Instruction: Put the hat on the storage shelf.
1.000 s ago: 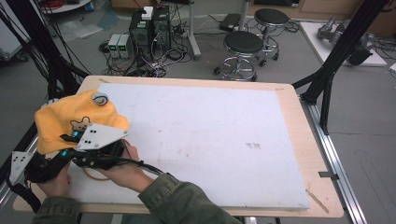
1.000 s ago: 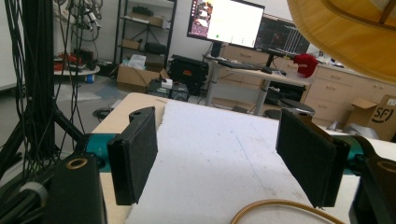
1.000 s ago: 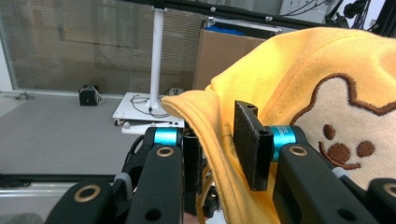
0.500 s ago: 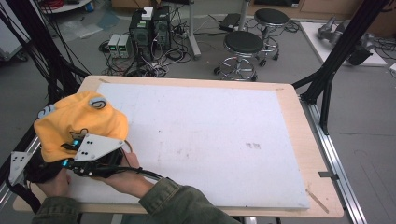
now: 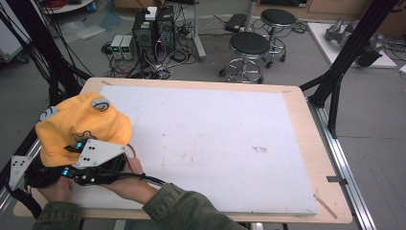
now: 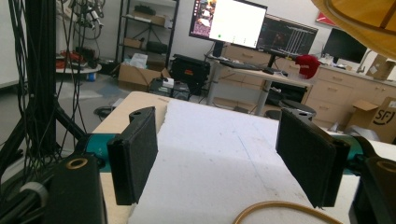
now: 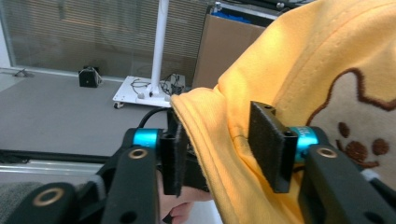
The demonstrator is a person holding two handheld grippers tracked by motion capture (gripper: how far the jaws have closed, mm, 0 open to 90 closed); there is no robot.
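The hat (image 5: 79,125) sat at the surface's (image 5: 201,143) near-left corner, just ahead of your two hands; two stools (image 5: 250,45) stood on the floor beyond the far edge.

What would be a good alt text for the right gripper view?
The right hand-held gripper has its two black jaws on either side of the rolled hem of a yellow garment, the hem lying between them. A brown bear print shows on the cloth, with grey floor and a cardboard box behind.
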